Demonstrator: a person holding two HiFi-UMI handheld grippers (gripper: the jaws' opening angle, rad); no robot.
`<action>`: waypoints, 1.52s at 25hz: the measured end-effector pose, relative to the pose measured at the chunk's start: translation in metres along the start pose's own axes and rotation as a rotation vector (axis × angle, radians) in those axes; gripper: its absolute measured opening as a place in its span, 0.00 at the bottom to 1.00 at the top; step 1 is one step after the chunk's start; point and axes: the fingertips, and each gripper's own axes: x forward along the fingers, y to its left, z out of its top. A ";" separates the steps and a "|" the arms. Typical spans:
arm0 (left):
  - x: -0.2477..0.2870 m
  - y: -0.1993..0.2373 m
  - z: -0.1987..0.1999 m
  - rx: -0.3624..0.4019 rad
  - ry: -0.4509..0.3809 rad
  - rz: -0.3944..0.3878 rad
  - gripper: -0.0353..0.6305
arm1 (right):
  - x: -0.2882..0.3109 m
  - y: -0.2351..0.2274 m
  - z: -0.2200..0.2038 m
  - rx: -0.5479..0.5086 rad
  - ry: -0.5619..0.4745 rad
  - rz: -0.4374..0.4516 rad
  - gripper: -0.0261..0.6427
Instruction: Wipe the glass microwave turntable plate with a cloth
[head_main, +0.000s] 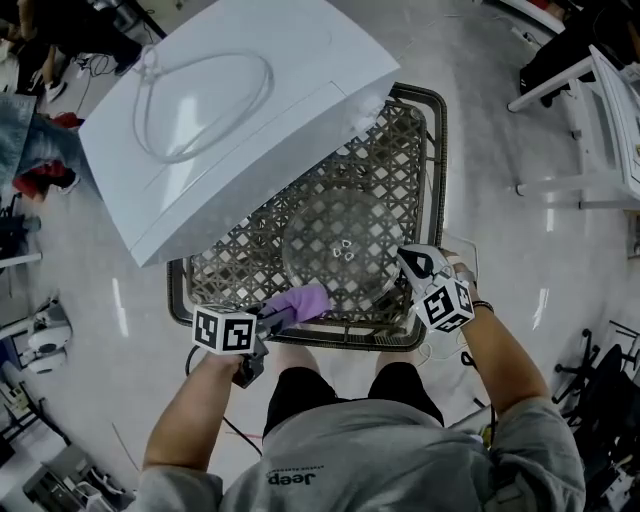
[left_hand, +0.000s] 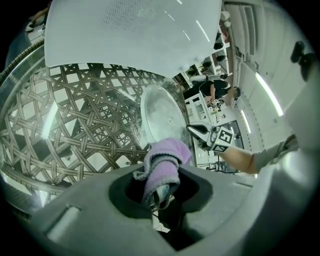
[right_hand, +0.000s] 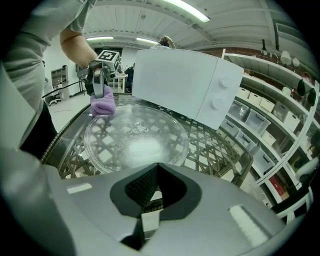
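Wicker table (head_main: 400, 150): cloth (head_main: 298, 300) at plate (head_main: 345, 225) rim.

On the worktop (head_main: 410, 140) the turntable plate (head_main: 340, 240), cloth (head_main: 298, 300) between the left fingers (right_hand: 98, 84) at its near rim — right fingers (right_hand: 141, 186) pinching the opposite rim, microwave (head_main: 240, 110) beyond both.

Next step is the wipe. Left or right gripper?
Left. The left gripper clamps the purple cloth at the glass plate's rim; the right gripper is shut with no cloth, beside the plate.
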 end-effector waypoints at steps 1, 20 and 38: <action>0.000 -0.003 0.002 0.003 -0.010 -0.012 0.19 | 0.000 0.000 0.000 0.004 0.002 -0.002 0.05; -0.045 -0.080 0.056 0.125 -0.242 -0.070 0.19 | 0.008 -0.005 0.000 0.065 0.129 -0.013 0.05; -0.124 -0.179 0.113 0.362 -0.512 0.037 0.19 | -0.140 -0.073 0.142 0.369 -0.219 -0.072 0.05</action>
